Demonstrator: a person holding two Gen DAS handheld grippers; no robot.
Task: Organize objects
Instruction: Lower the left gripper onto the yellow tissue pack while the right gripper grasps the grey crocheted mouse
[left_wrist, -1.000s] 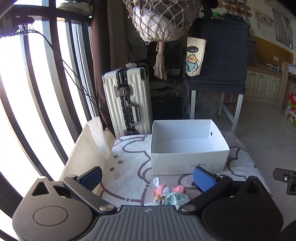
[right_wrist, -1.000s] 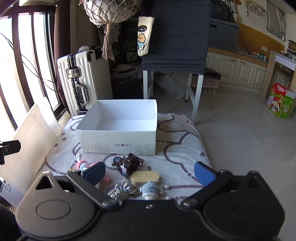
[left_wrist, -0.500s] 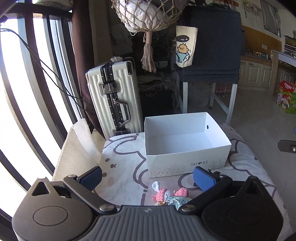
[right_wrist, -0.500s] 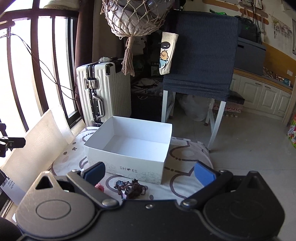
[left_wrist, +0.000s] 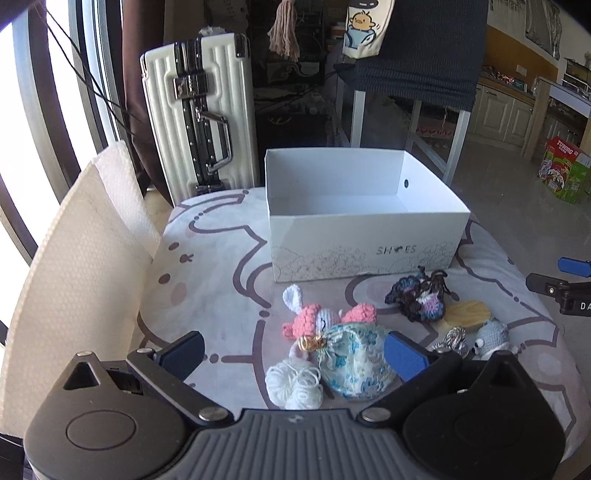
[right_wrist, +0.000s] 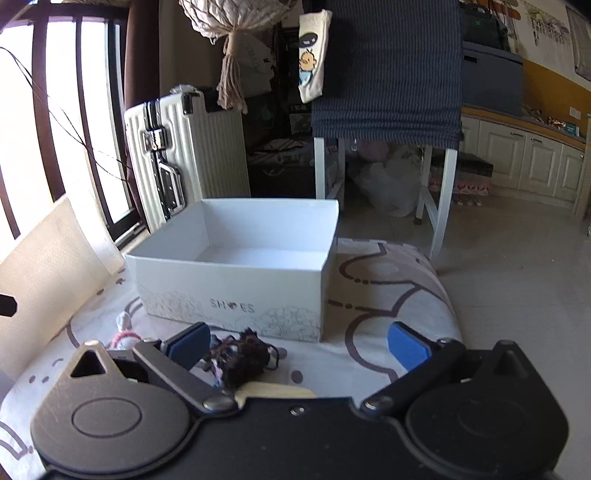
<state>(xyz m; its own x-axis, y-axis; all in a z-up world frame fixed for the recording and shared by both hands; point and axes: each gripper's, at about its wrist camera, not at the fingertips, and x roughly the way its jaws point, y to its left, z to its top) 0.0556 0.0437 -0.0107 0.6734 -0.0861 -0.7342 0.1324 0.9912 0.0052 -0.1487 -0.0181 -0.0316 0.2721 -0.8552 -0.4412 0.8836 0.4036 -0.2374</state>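
An empty white shoe box (left_wrist: 364, 218) (right_wrist: 236, 284) stands on a patterned cushion (left_wrist: 210, 266). In front of it lie small crocheted pieces: a pink and white doll (left_wrist: 321, 317), a blue floral pouch (left_wrist: 351, 362), a white yarn ball (left_wrist: 291, 384), a dark purple knit (left_wrist: 417, 295) (right_wrist: 240, 356), a tan oval (left_wrist: 467, 314) and a grey toy (left_wrist: 491, 334). My left gripper (left_wrist: 291, 354) hangs open above the pouch and yarn ball. My right gripper (right_wrist: 297, 347) is open, with the dark knit near its left finger.
A white suitcase (left_wrist: 199, 110) stands behind the cushion, and a bubble-wrap sheet (left_wrist: 74, 280) leans at its left. A chair draped in dark fabric (right_wrist: 388, 66) stands behind the box. Tiled floor (right_wrist: 517, 266) lies to the right.
Both grippers have tilted down and come closer to the cushion, so more of the small items show in the left view. Both stay open.
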